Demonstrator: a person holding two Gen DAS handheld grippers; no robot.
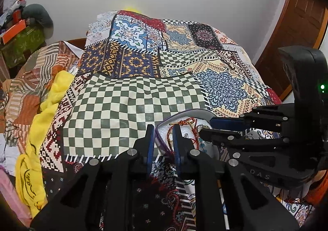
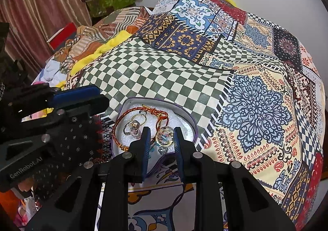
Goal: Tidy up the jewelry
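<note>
A small purple-rimmed tray (image 2: 192, 126) lies on a patchwork bed (image 2: 256, 91). Inside it, on white padding, sit a red-and-gold cord bracelet (image 2: 127, 117), a pair of rings (image 2: 132, 128) towards its left, and gold rings (image 2: 164, 137) at its near edge.

The right tongs (image 2: 161, 145) are nearer: they stand partly open straddling the tray's near edge, the gold rings directly between the fingers, seemingly untouched. The bracelet runs roughly left to right across the tray, beyond and left of these tongs.

The left tongs (image 1: 163, 140) stand partly open at the tray's left rim, holding nothing, the rim lying between the fingers. The next grasp probably falls to the right tongs.
</note>
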